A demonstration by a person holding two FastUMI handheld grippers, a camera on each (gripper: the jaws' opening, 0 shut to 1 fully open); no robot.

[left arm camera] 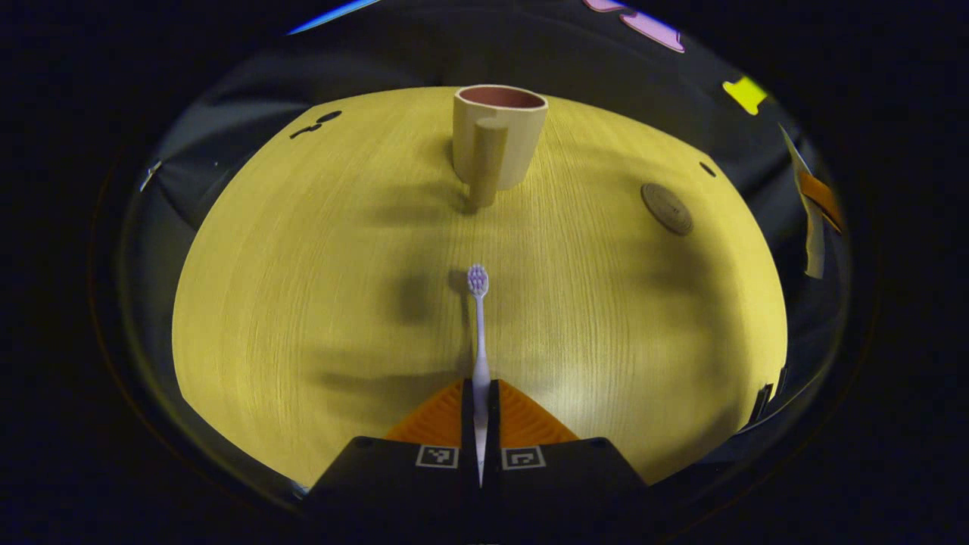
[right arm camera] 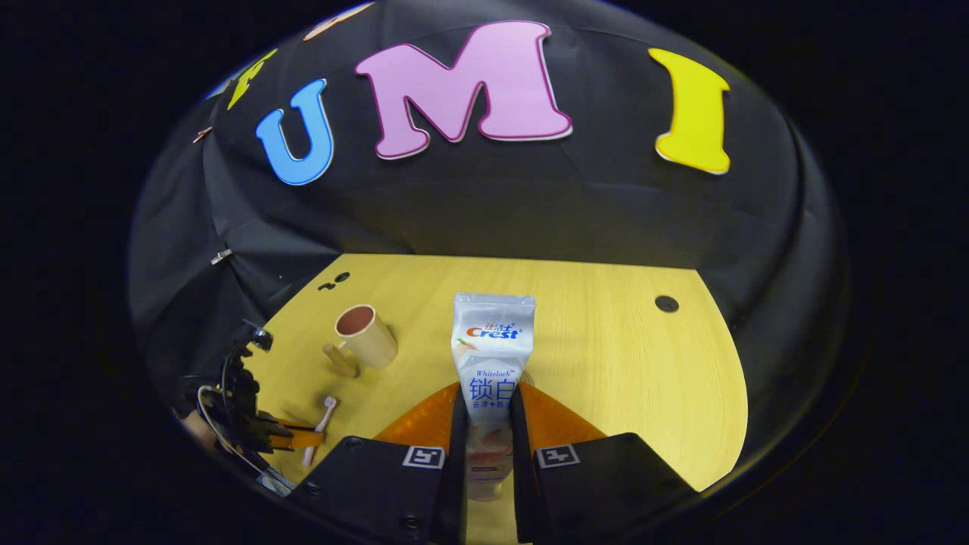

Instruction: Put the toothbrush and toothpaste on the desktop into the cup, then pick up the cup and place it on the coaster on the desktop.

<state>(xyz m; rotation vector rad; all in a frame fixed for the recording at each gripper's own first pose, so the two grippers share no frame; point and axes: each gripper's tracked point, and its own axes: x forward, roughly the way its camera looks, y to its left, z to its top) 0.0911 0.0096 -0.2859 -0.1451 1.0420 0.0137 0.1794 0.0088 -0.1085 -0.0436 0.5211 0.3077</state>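
The pale yellow wood-grain desk (left arm camera: pixel 318 303) has a smooth, lightly sheened top. The beige cup with a reddish-brown inside (left arm camera: pixel 500 132) looks like matt plastic. The thin white plastic toothbrush (left arm camera: pixel 479 325) looks smooth. The white-and-silver toothpaste tube (right arm camera: pixel 492 348) is glossy foil-like plastic

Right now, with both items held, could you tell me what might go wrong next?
1. The left gripper pinches the toothbrush near its tail, so the long free end may wobble and miss the cup.
2. The right gripper holds the toothpaste by its lower part; the tall tube could tip the cup once inside.
3. Both grippers heading for one cup may collide.
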